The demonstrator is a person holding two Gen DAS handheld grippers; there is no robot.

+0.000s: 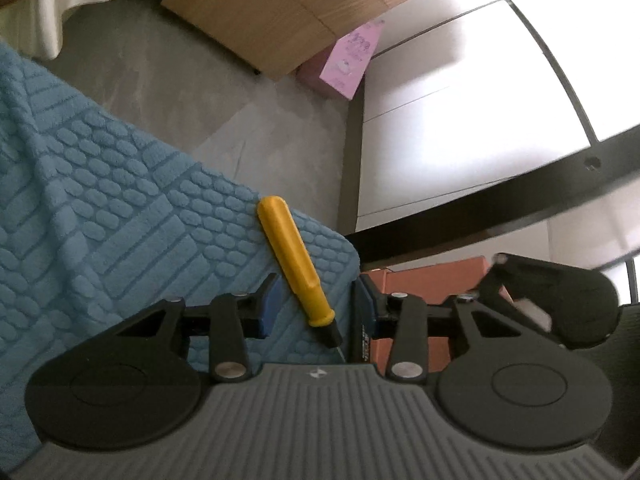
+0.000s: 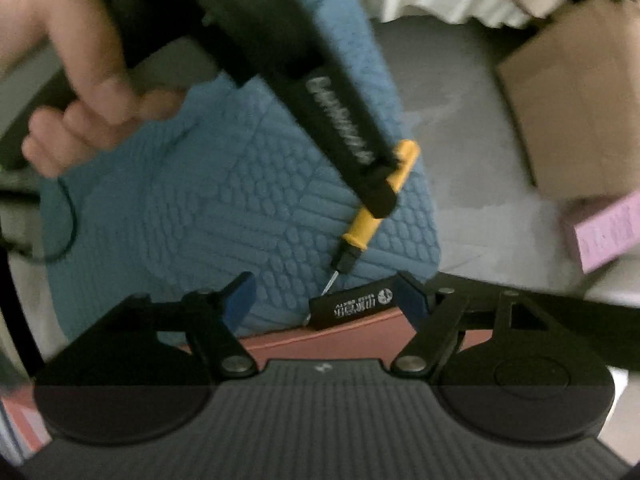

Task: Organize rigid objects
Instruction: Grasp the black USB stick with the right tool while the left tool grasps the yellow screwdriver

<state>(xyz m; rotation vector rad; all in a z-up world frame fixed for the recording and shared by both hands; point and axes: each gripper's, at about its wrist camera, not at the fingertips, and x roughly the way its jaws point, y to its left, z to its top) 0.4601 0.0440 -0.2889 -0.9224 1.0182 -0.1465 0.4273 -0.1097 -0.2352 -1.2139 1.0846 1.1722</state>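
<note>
Yellow plastic catches the eye first: the screwdriver [image 1: 295, 264] lies on your blue textured mat [image 1: 100, 208], close to its corner, handle pointing away and metal tip toward you. Your left gripper [image 1: 316, 304] hangs over it with its blue pads spread to either side of the handle, not touching it. Your right gripper [image 2: 328, 300] is spread apart too; a small black printed tool [image 2: 352, 304] lies against its right pad, above the edge of a reddish-brown box [image 2: 320, 340]. Whether that pad grips it, you cannot tell.
</note>
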